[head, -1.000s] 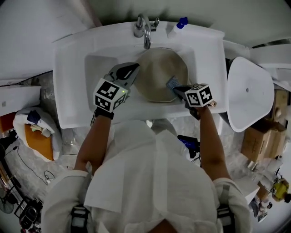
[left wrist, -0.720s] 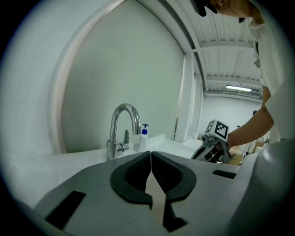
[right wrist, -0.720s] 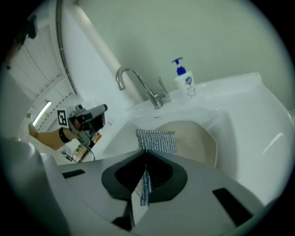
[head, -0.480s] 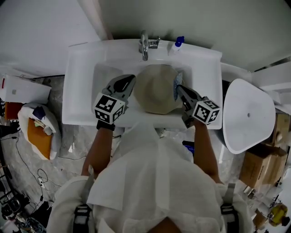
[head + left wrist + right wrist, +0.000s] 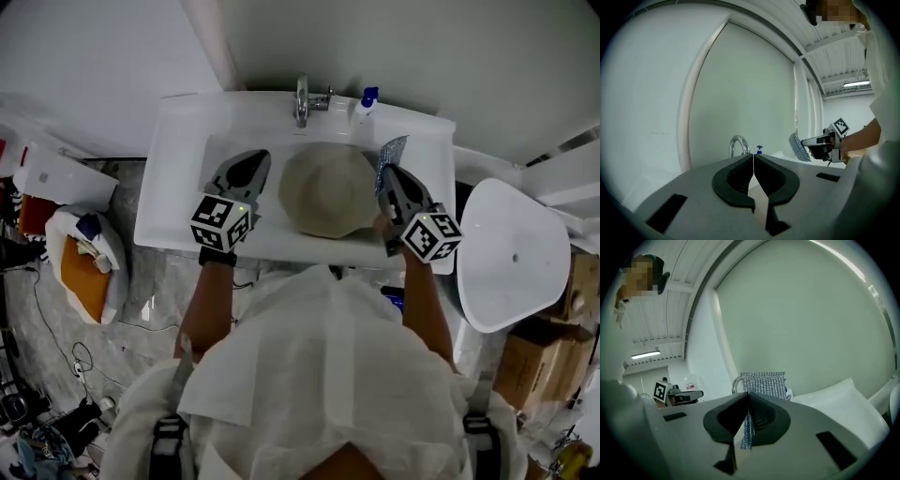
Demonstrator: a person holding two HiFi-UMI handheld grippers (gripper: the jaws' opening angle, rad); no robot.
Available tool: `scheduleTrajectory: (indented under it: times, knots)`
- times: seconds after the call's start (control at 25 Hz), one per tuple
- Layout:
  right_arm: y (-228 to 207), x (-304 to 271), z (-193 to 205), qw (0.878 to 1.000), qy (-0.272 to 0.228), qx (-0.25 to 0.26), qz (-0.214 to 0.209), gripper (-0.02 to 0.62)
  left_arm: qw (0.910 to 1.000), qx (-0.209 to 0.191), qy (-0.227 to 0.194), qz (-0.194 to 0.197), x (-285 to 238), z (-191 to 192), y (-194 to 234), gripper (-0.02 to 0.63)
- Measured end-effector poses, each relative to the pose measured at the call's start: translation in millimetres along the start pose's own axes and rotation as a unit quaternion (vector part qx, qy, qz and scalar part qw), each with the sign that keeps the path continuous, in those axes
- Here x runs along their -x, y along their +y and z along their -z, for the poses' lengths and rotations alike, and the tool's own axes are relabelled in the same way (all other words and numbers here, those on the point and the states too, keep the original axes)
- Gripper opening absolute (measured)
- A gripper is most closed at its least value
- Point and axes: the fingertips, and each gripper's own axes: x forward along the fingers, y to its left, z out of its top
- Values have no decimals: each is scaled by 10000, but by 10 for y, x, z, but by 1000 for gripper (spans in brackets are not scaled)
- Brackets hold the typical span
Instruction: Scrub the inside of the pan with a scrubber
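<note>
A round beige pan (image 5: 328, 192) lies in the white sink (image 5: 187, 202) under the tap. My left gripper (image 5: 257, 159) hovers at the pan's left side, apart from it; its jaws (image 5: 753, 157) are shut with nothing between them. My right gripper (image 5: 386, 171) is raised at the pan's right side and is shut on a silver mesh scrubber (image 5: 391, 150). In the right gripper view the scrubber (image 5: 761, 383) stands upright out of the shut jaws. From the left gripper view, the scrubber (image 5: 798, 146) is in the air, clear of the pan.
A chrome tap (image 5: 302, 99) and a blue-capped bottle (image 5: 363, 106) stand at the sink's back edge. A white rounded fixture (image 5: 511, 253) sits to the right of the sink. Bags and clutter (image 5: 80, 267) lie on the floor at the left.
My right gripper has lifted the scrubber off the pan's inside and out past its right rim. My left gripper has drawn away from the pan's left rim.
</note>
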Motion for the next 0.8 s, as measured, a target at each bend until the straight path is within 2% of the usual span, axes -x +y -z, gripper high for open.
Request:
scheduleTrajectory:
  times: [0.24,0.8]
  knots:
    - [-19,75,24,9990,139,395,170,14,10000,7,39,-38,47,30,-41,20]
    - [-16,54,92,9981,251,508,256,14,9999,13,147,50,22,111,-14,20]
